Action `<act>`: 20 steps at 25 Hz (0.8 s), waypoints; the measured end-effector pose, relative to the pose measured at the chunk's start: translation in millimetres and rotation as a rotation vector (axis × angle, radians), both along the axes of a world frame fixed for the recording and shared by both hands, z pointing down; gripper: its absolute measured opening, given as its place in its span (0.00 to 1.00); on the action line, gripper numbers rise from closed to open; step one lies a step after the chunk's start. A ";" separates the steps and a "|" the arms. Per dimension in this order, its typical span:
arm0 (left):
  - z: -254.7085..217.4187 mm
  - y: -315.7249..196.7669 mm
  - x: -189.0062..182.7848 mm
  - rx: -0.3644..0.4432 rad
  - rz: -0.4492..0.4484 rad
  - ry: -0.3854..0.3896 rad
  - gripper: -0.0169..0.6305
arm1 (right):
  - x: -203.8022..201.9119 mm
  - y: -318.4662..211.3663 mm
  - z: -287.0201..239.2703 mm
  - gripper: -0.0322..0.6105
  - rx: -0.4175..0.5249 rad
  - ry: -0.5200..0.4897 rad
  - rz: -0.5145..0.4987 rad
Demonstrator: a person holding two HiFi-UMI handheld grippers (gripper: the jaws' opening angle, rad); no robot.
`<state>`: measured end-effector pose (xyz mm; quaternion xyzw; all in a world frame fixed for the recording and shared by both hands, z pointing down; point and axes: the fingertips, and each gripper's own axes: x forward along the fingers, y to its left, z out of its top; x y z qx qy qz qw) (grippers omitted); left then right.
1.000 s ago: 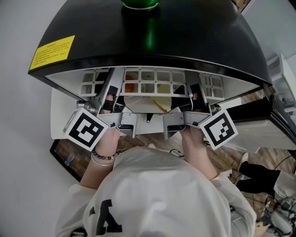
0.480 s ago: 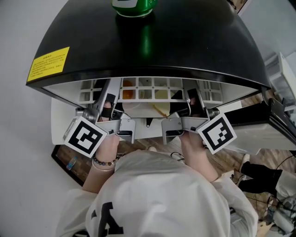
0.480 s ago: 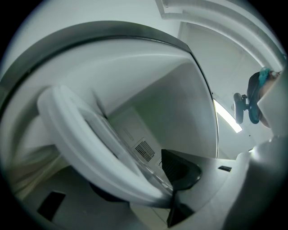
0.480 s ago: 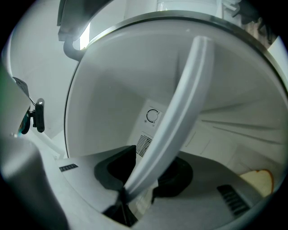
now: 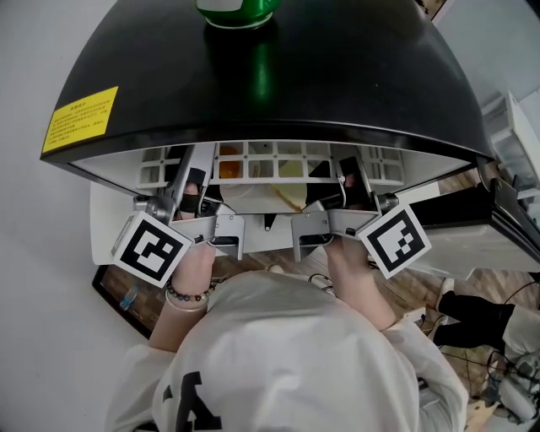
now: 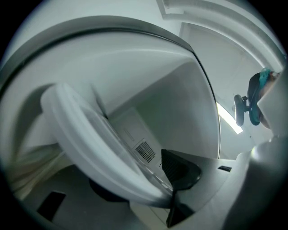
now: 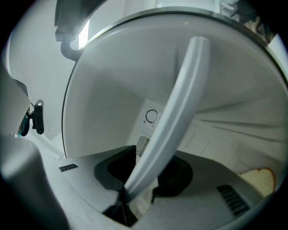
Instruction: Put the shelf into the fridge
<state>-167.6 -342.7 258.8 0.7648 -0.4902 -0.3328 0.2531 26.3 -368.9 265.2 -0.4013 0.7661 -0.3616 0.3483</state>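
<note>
Left gripper (image 6: 173, 197): clamped on white rim of shelf (image 6: 90, 139), left end | Right gripper (image 7: 135, 188): clamped on same rim, right end | Shelf: inside open fridge (image 5: 278, 93) cavity, under black top | Green can (image 5: 236, 10): on fridge top, far edge

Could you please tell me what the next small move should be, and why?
Probably ease the white-rimmed clear shelf deeper into the black-topped white fridge: left gripper and right gripper both clamp its rim, and the rear vent lies ahead.
</note>
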 end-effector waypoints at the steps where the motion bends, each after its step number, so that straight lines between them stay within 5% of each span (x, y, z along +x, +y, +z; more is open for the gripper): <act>1: 0.1 -0.2 -0.7 -0.002 -0.003 -0.013 0.35 | 0.0 -0.3 0.1 0.23 -0.002 -0.002 0.000; 20: 0.2 -9.3 -2.1 -0.007 -0.002 -0.034 0.35 | -0.9 -9.6 0.3 0.23 -0.012 -0.012 0.007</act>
